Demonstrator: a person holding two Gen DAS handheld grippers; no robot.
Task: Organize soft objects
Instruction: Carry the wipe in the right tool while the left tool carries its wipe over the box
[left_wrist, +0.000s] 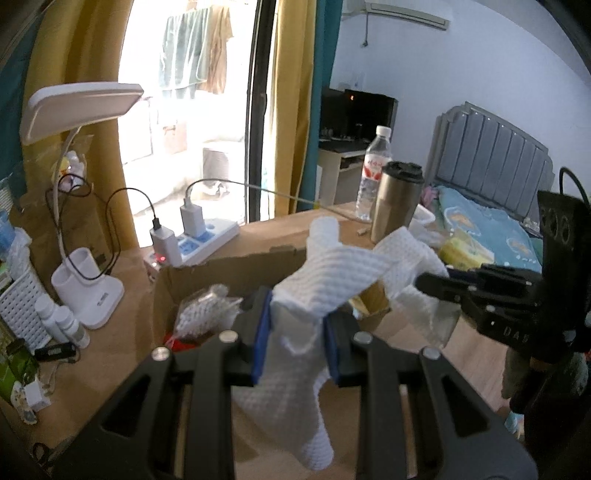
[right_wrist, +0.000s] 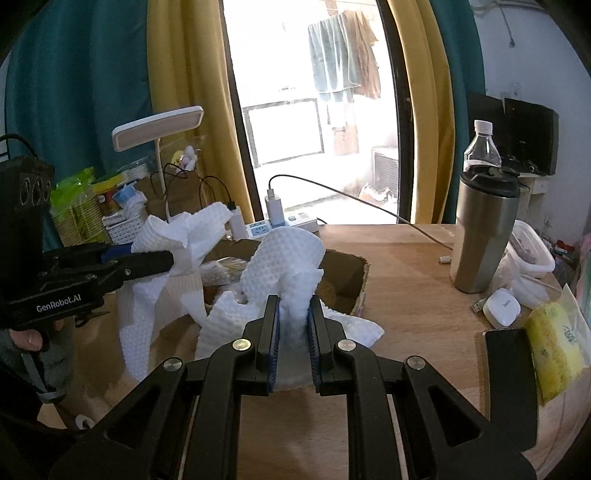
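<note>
A white waffle-textured cloth (left_wrist: 332, 273) hangs stretched between both grippers above the wooden table. My left gripper (left_wrist: 299, 317) is shut on one end of it, its blue pads pinching the fabric, and a loose tail droops below. My right gripper (right_wrist: 294, 314) is shut on the other end of the cloth (right_wrist: 284, 258), which bunches up over its fingers. Each gripper shows in the other's view: the right gripper (left_wrist: 436, 282) at the right side, the left gripper (right_wrist: 162, 260) at the left side. An open cardboard box (left_wrist: 177, 291) sits just behind the cloth.
A steel tumbler (right_wrist: 484, 232) and a water bottle (left_wrist: 373, 173) stand on the table at the right. A white desk lamp (left_wrist: 85, 280), a power strip (left_wrist: 203, 243) with chargers and cables, a white basket (left_wrist: 22, 306) and small bottles crowd the left. A yellow packet (right_wrist: 554, 343) lies at the right.
</note>
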